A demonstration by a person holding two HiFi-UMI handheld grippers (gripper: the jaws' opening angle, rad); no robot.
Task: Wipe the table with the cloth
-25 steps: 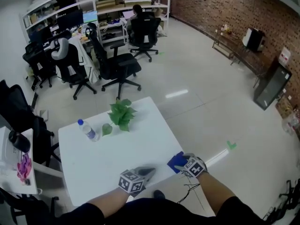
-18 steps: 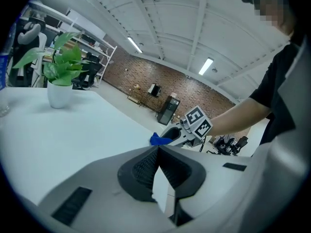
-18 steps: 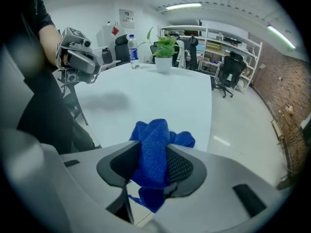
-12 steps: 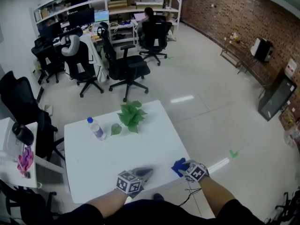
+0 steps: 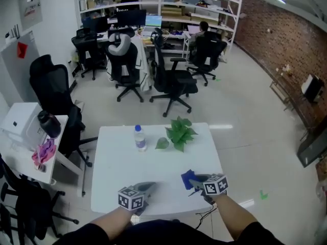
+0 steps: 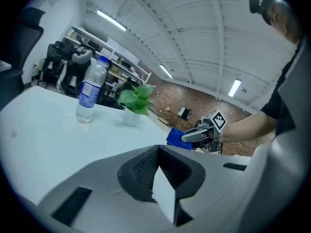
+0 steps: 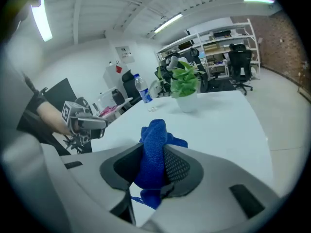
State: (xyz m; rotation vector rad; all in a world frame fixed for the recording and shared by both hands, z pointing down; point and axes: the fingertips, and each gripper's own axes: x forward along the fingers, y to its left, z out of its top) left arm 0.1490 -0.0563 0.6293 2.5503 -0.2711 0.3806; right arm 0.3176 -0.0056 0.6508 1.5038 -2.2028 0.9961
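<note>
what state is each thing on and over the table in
right gripper: jaws have just been closing, shut on the cloth
cloth: bunched up, clamped
left gripper: shut, empty
water bottle: upright, capped
potted plant: upright

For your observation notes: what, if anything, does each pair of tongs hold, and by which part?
The right tongs, whose jaws have just been closing, grip the blue cloth across its bunched middle. The left tongs, shut, hold nothing.

White table (image 5: 115, 170), water bottle (image 5: 139, 138) and potted plant (image 5: 179, 132) near its far edge, left tool (image 5: 144, 188) at near edge, blue cloth (image 5: 187, 178) at right tool (image 5: 196, 180) tip
</note>
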